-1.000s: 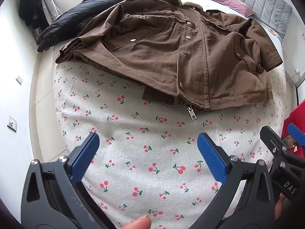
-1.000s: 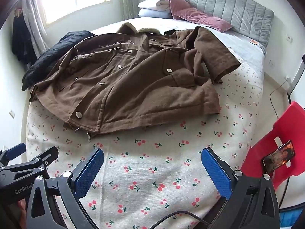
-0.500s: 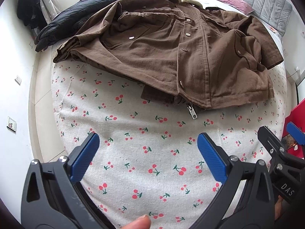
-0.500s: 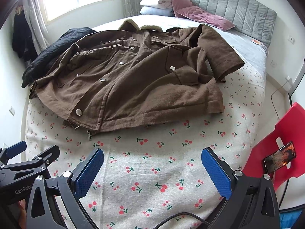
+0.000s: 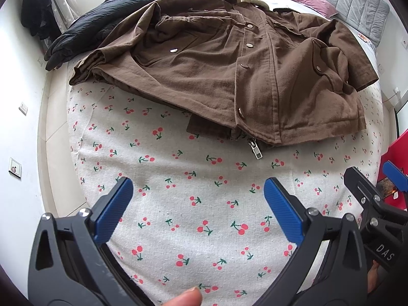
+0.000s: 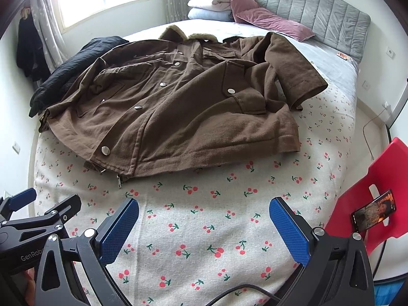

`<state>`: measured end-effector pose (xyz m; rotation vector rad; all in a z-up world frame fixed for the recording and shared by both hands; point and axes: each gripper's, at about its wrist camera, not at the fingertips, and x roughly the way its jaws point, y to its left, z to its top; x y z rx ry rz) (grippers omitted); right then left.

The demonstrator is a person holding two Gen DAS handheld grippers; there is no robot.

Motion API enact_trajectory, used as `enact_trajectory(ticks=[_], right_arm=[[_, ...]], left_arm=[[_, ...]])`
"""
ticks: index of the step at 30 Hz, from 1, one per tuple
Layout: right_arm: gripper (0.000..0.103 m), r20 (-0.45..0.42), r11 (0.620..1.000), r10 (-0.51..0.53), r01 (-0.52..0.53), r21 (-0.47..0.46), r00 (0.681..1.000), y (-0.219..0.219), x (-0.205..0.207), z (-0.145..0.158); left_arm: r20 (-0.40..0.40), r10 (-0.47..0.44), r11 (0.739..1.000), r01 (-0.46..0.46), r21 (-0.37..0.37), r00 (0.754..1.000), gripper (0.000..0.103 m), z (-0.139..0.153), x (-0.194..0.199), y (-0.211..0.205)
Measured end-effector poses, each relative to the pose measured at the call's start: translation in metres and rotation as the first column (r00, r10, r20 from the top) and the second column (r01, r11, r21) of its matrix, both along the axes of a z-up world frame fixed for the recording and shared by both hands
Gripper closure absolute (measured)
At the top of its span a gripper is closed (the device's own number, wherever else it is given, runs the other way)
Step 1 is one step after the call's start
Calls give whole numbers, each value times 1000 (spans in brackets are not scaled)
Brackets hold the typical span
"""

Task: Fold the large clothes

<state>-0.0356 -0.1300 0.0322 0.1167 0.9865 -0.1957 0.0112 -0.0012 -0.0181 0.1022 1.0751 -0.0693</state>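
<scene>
A large brown jacket [image 5: 229,76] with metal snaps and a fur collar lies front up on the cherry-print bed [image 5: 193,204]; it also shows in the right wrist view [image 6: 178,112]. Its hem and zipper pull [image 5: 255,150] face me. Its right sleeve [image 6: 293,68] is folded over the body. My left gripper [image 5: 199,193] is open and empty above the sheet, short of the hem. My right gripper [image 6: 204,214] is open and empty, also short of the hem. Each gripper shows at the edge of the other's view.
A black coat [image 6: 68,74] lies on the bed's far left, touching the brown jacket. Pillows [image 6: 242,10] and a grey headboard [image 6: 318,7] are at the far end. A red chair [image 6: 369,191] holding a phone [image 6: 374,211] stands right of the bed.
Both grippers have moved forward toward the jacket's hem; the jacket looks larger and nearer. Both stay open. The jacket has not moved.
</scene>
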Motion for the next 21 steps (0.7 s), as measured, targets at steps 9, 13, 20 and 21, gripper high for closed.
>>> enact_trajectory(ticks=[9, 13, 20, 21], right_arm=[[0, -2, 1000, -1, 1, 0, 1000, -1, 0, 0], [0, -3, 1000, -3, 3, 1, 1000, -2, -1, 1], [0, -4, 1000, -5, 5, 4, 1000, -4, -1, 1], [0, -4, 1000, -5, 5, 4, 1000, -3, -1, 0]], left_arm=[[-1, -5, 1000, 5, 4, 1000, 1, 0, -1, -2], [0, -8, 1000, 8, 9, 1000, 1, 0, -2, -2], [0, -9, 1000, 9, 8, 1000, 1, 2, -2, 0], [1, -9, 1000, 9, 8, 1000, 1, 2, -2, 0]])
